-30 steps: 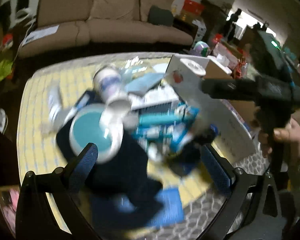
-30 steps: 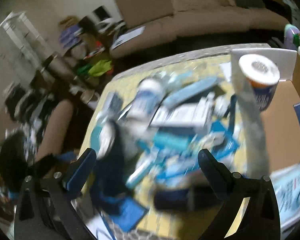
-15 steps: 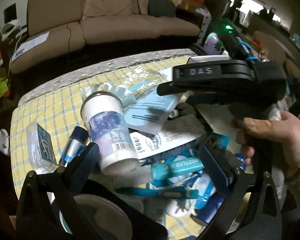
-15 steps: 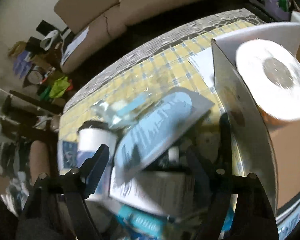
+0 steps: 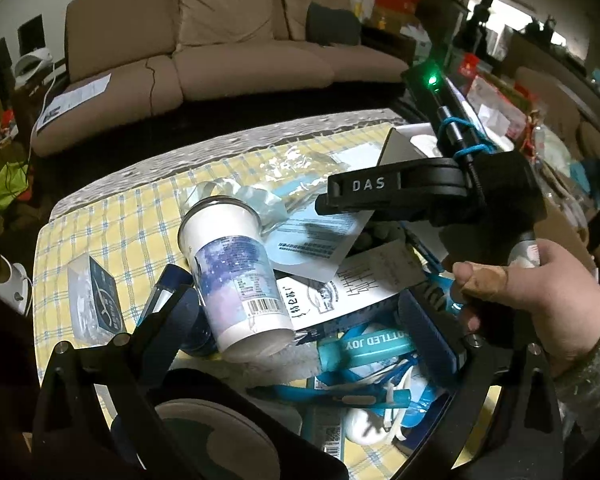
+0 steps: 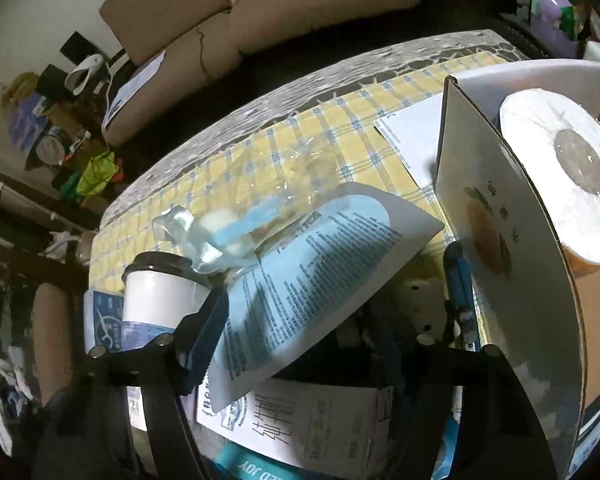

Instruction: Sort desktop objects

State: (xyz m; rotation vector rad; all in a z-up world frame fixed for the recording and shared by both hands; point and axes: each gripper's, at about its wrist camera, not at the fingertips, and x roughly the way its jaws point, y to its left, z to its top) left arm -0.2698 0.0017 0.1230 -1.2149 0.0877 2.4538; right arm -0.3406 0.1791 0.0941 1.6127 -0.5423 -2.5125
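A heap of desktop objects lies on a yellow checked cloth point(image 5: 112, 224). A white cup with a purple label point(image 5: 236, 276) lies tilted on the heap, between my open left gripper's point(image 5: 300, 316) fingers. A blue-and-white leaflet point(image 6: 304, 280) lies over a white box with black writing point(image 6: 300, 420); my right gripper point(image 6: 324, 340) is open around the leaflet's near edge. The right gripper's body shows in the left wrist view point(image 5: 432, 196), held by a hand. A teal tube point(image 5: 368, 344) and a small boxed pack point(image 5: 96, 300) lie in the heap.
An open cardboard box point(image 6: 500, 240) holding a wrapped paper roll point(image 6: 560, 176) stands at the right. A crumpled clear plastic bag point(image 6: 228, 224) lies behind the leaflet. A brown sofa point(image 5: 220, 40) is beyond the table. A round grey-green lid point(image 5: 220, 440) lies near the left gripper.
Both grippers moved forward and down over the heap. The right gripper closed in on the leaflet; the left one now has the white cup between its fingers.
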